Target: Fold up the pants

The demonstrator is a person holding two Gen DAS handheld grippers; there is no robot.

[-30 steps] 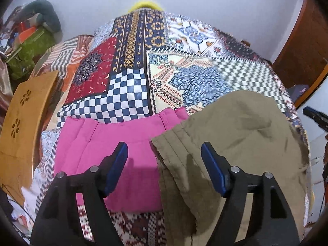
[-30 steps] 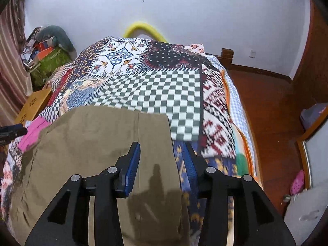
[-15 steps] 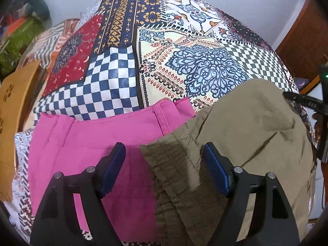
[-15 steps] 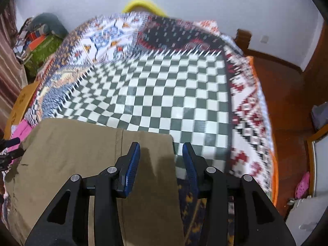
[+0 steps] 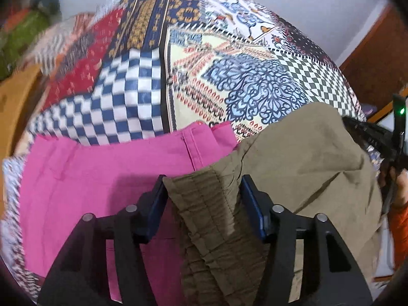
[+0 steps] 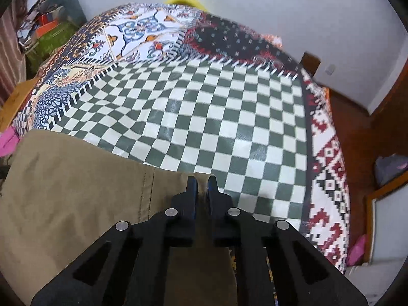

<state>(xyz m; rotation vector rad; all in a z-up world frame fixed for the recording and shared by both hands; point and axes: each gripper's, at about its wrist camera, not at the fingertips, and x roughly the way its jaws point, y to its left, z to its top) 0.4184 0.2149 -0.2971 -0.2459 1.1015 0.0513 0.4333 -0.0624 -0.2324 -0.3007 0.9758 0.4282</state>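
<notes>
Olive pants point(image 5: 306, 168) lie flat on the patchwork bedspread point(image 5: 250, 89), partly over pink pants point(image 5: 102, 178). My left gripper point(image 5: 202, 196) straddles the olive pants' gathered elastic waistband; its jaws are closing, and the blue pads stand at the cloth's two sides without squeezing it. In the right wrist view the olive pants point(image 6: 76, 191) fill the lower left. My right gripper point(image 6: 201, 182) is shut on their far right corner, with a thin strip of cloth between the pads. The right gripper point(image 5: 369, 132) and a hand point(image 5: 400, 183) also show at the left wrist view's right edge.
The bedspread point(image 6: 204, 117) stretches away toward a white wall. A wooden board point(image 5: 15, 107) stands at the bed's left side, with a pile of bags and cloth point(image 6: 51, 30) behind it. The bed's right edge drops to a wooden floor point(image 6: 357, 132).
The left gripper sank toward the olive waistband and its jaws narrowed around it. The right gripper moved forward and down to the pants' corner and closed on it.
</notes>
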